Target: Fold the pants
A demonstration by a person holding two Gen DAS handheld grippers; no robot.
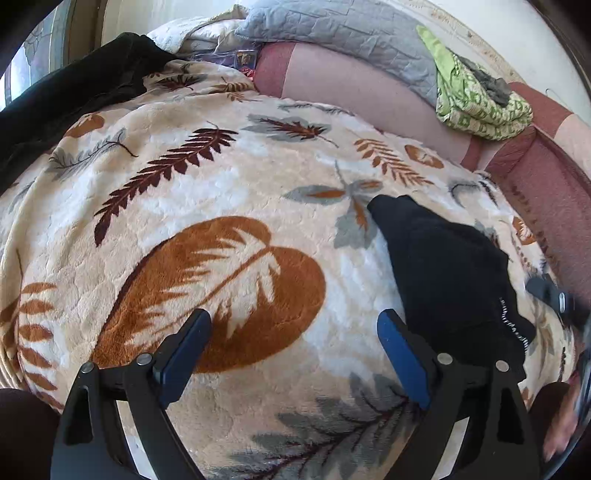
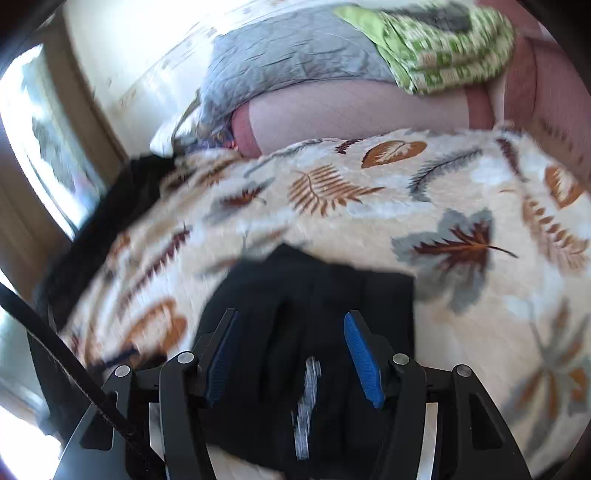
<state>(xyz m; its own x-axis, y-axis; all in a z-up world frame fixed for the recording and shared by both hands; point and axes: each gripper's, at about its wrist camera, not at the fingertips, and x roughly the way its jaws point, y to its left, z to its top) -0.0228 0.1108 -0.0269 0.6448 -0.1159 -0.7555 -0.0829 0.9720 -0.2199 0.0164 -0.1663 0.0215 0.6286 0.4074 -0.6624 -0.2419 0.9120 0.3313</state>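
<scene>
We see the black pants (image 1: 450, 280) lying as a compact dark bundle on the leaf-print blanket (image 1: 229, 206), at about four o'clock in the left wrist view and at six o'clock, dead ahead, in the right wrist view. A white-striped trim runs along their near edge. They already look folded down to a short packet, so we judge the step in hand to be a last fold or a tidy-up of the packet.

Our left gripper (image 1: 295, 325) hangs with its jaws spread wide over bare blanket, grasping nothing; the pants sit just beside its right finger, at its three o'clock. Our right gripper (image 2: 291, 332) is directly over the pants with its jaws parted and dark cloth showing between them. That view is smeared by motion, so we cannot be sure whether the fingertips touch the cloth, but nothing appears pinched.

To do this well, we should bring the right gripper down at the near edge by the striped trim and take all the layers at once, not just the top one, or the packet will peel apart when lifted. The left gripper should slide toward three o'clock and pin or pinch the neighbouring corner, so both corners travel together and the fold line stays straight. The plush blanket will likely drag on the cloth, so a lift-and-lay suits better than a slide.

At twelve o'clock lie a grey quilt (image 1: 343, 33) and a green patterned cloth (image 1: 476, 99), well apart from the work.
</scene>
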